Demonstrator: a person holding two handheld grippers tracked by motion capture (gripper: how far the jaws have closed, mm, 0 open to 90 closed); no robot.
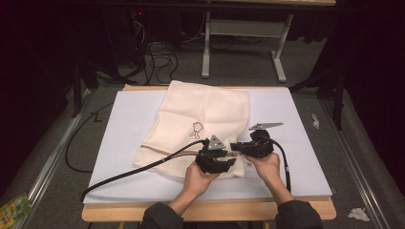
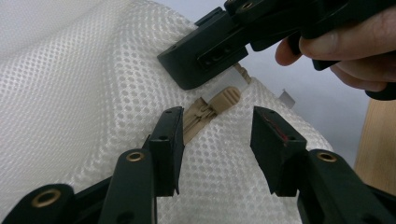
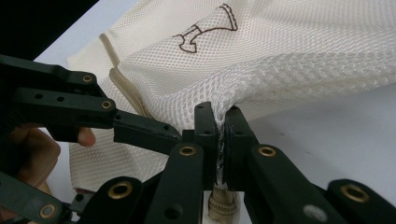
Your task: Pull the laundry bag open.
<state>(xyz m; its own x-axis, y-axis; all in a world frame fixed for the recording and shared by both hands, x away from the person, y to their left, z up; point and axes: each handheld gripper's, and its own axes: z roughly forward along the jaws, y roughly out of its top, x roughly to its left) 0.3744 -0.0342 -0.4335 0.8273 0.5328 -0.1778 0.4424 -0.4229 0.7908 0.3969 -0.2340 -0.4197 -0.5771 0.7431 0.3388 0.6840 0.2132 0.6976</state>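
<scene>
Both forearms come in low, sleeves dark, hands close together and nearly meeting. The left hand [image 1: 200, 175] cups its gripper from below; the left gripper [image 2: 217, 135] has its jaws standing apart, nothing pressed between the pads. The right hand [image 1: 267, 164] grips from the side, and the right gripper [image 3: 220, 135] has its jaws pinched tight together, pointing toward the left one.

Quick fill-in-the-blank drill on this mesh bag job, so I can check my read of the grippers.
1. The right gripper is ____ on the mesh bag.
2. The left gripper has its jaws ____.
3. Between the left gripper's jaws lies the beige zipper ____.
4. The bag rests on a ____ board.

Missing words: shut; open; pull; white
</scene>
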